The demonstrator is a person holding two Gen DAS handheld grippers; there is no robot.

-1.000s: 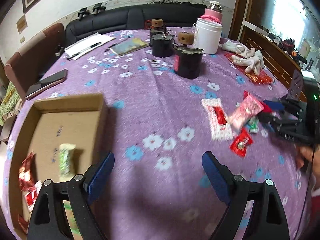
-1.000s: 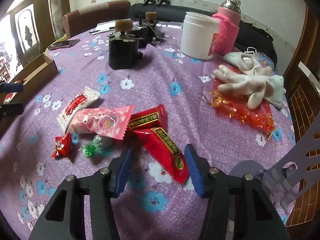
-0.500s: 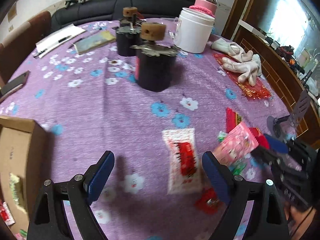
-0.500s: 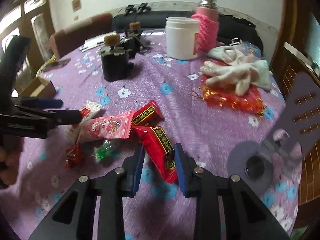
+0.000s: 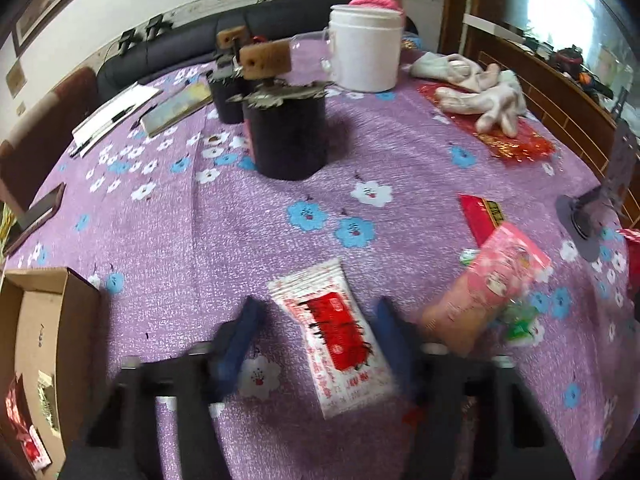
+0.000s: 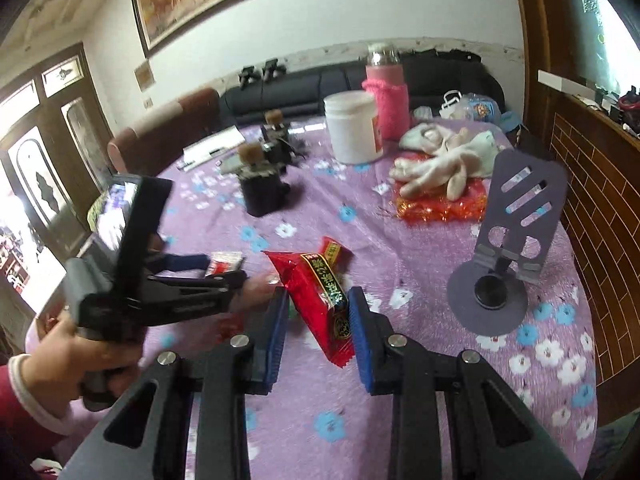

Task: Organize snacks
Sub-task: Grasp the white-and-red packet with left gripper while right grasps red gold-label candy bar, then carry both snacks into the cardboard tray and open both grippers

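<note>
My right gripper is shut on a long red snack packet and holds it lifted above the purple table. My left gripper is open, its blue pads on either side of a white-and-red snack packet lying flat on the cloth; in the right wrist view it is at the left. A pink packet, a second red packet and a green candy lie to the right. A cardboard box with several snacks stands at the left edge.
Two black pots with cork tops, a white jar, a pink bottle, white gloves on red foil, a grey phone stand, notebooks and a phone are on the round table.
My right gripper has closed on the long red packet and lifted it off the table. My left gripper has moved forward and down and narrowed around the white-and-red packet.
</note>
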